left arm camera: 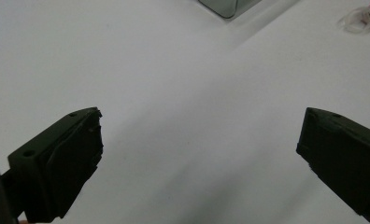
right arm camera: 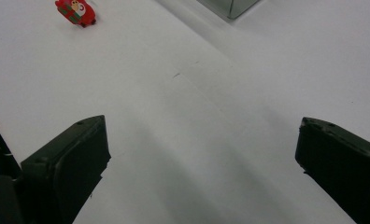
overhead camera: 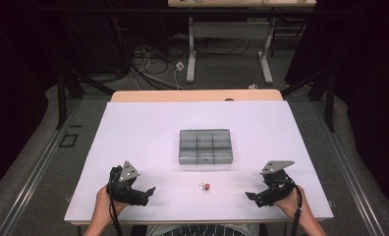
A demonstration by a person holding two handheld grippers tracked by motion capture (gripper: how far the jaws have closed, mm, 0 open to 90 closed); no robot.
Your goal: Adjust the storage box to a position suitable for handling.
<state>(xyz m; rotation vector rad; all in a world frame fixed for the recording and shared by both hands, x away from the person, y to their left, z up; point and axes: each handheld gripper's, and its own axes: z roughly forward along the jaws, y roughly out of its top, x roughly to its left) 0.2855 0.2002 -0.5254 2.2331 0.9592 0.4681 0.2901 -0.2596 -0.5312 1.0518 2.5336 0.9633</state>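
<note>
Left gripper (overhead camera: 144, 192) sits at 7 o'clock on the white surface (overhead camera: 148, 128), jaws wide apart, nothing between them. Right gripper (overhead camera: 254, 197) at 5 o'clock, jaws also spread wide and empty. Small red figurine with a clear ring (overhead camera: 205, 186) lies on the surface at 6 o'clock, between both grippers, apart from each. Grey compartment box (overhead camera: 205, 146) at centre, just beyond the figurine toward 12 o'clock.
</note>
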